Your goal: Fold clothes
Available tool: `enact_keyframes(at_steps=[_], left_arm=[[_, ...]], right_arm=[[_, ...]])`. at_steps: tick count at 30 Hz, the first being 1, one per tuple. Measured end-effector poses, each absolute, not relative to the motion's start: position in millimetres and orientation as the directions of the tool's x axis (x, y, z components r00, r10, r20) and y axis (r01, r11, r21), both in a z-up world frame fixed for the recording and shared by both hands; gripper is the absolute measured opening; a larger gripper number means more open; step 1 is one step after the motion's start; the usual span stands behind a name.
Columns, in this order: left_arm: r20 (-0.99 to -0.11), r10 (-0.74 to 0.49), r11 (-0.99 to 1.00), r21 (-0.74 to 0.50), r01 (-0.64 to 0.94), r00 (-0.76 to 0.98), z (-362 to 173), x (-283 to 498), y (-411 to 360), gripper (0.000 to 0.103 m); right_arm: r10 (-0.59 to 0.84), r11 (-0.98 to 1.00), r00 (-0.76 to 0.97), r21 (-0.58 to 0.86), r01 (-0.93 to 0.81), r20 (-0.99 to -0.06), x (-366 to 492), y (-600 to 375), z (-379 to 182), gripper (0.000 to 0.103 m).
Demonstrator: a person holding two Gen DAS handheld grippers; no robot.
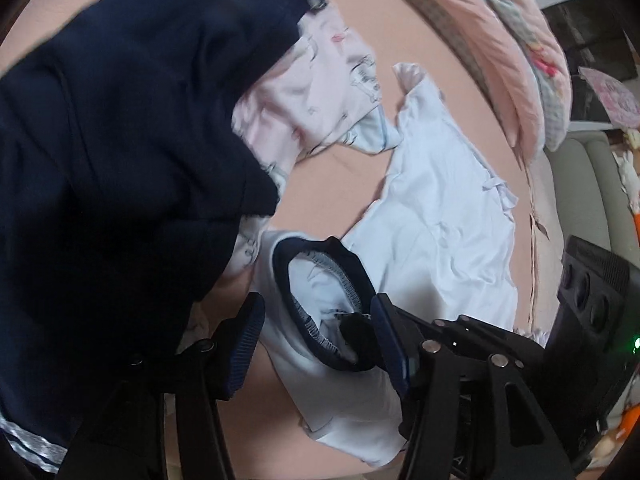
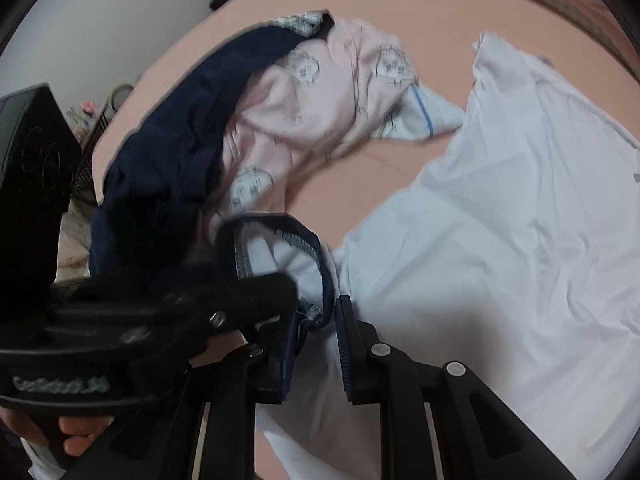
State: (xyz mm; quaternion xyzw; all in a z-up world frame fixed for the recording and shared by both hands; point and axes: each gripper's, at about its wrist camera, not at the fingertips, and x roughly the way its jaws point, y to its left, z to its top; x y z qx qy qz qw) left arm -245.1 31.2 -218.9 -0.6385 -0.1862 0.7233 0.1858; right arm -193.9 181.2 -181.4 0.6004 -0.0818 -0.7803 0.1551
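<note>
A white shirt [image 1: 440, 208] [image 2: 500, 240] lies spread on a pink bed sheet [image 1: 400, 20] [image 2: 400, 0]. Its navy-trimmed collar [image 1: 320, 248] [image 2: 304, 236] is at the near end. In the left wrist view my left gripper [image 1: 318, 340] is open, its blue pads standing on either side of the collar without pinching it. In the right wrist view my right gripper [image 2: 318, 340] is shut on the collar's edge, navy trim and white cloth bunched between its pads. The blurred left gripper [image 2: 240, 292] reaches into the collar from the left.
A navy garment [image 1: 120, 160] [image 2: 168, 152] lies heaped over a pink printed garment [image 1: 312, 92] [image 2: 320, 96] left of the shirt. A pink quilt [image 1: 512, 40] lies along the bed's far right edge. A hand [image 2: 80, 432] grips the left tool.
</note>
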Motion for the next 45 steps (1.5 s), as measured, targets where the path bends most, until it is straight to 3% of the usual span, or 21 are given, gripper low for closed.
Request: enact_keyframes(at_steps=[3, 5, 9, 10, 11, 12, 15, 27, 28, 30, 33, 41, 45], left_arm=[[-0.868, 0.481, -0.876, -0.481, -0.03, -0.122, -222.9, -241.6, 28.2, 0.04], [-0.868, 0.479, -0.877, -0.48, -0.026, -0.133, -225.5, -239.3, 23.8, 0.026], [-0.843, 0.515, -0.853, -0.523, 0.008, -0.156, -231.0, -235.5, 9.4, 0.014], [-0.839, 0.519, -0.85, -0.527, 0.005, -0.164, -231.2, -234.4, 6.9, 0.012], [-0.836, 0.522, -0.848, -0.53, 0.002, -0.168, -231.5, -233.5, 4.6, 0.01], [-0.835, 0.522, -0.847, -0.531, 0.006, -0.177, -231.6, -232.6, 2.0, 0.009], [-0.824, 0.537, -0.837, -0.548, 0.009, -0.18, -231.3, -231.4, -4.1, 0.008], [-0.808, 0.564, -0.819, -0.574, 0.014, -0.17, -232.9, -227.2, -18.2, 0.008], [-0.807, 0.567, -0.817, -0.576, 0.014, -0.164, -233.2, -226.9, -18.3, 0.008], [-0.797, 0.585, -0.804, -0.595, 0.021, -0.151, -234.4, -227.0, -19.0, 0.009], [-0.768, 0.626, -0.77, -0.636, 0.053, -0.134, -236.9, -229.2, -20.7, 0.009], [-0.78, 0.611, -0.786, -0.618, 0.005, -0.135, -229.7, -229.3, -11.5, 0.012], [-0.73, 0.664, -0.739, -0.674, 0.003, -0.161, -223.7, -224.5, -15.7, 0.012]], right_arm=[[-0.33, -0.941, -0.219, 0.301, 0.154, -0.918, -189.6, 180.2, -183.7, 0.017], [-0.34, -0.938, -0.215, 0.315, 0.144, -0.916, -188.4, 182.0, -182.9, 0.017], [-0.388, -0.922, -0.19, 0.376, 0.095, -0.902, -187.1, 188.0, -181.3, 0.018], [-0.401, -0.916, -0.183, 0.392, 0.081, -0.898, -186.9, 189.4, -181.2, 0.02], [-0.412, -0.911, -0.178, 0.407, 0.069, -0.893, -186.8, 190.6, -181.1, 0.03], [-0.424, -0.905, -0.174, 0.421, 0.056, -0.889, -186.7, 191.8, -181.0, 0.039], [-0.444, -0.894, -0.163, 0.447, 0.018, -0.881, -186.6, 192.8, -180.0, 0.043], [-0.459, -0.882, -0.194, 0.471, -0.02, -0.867, -185.6, 183.0, -179.0, 0.045], [-0.461, -0.882, -0.198, 0.472, -0.01, -0.865, -183.8, 181.9, -179.7, 0.044], [-0.458, -0.883, -0.212, 0.468, 0.004, -0.863, -180.1, 180.9, -180.1, 0.027], [-0.457, -0.882, -0.255, 0.471, 0.003, -0.852, -173.6, 185.2, -173.8, 0.017], [-0.569, -0.808, -0.288, 0.59, 0.019, -0.77, -159.9, 186.3, -157.3, 0.014], [-0.648, -0.735, -0.288, 0.678, -0.007, -0.706, -169.8, 232.4, -154.8, 0.014]])
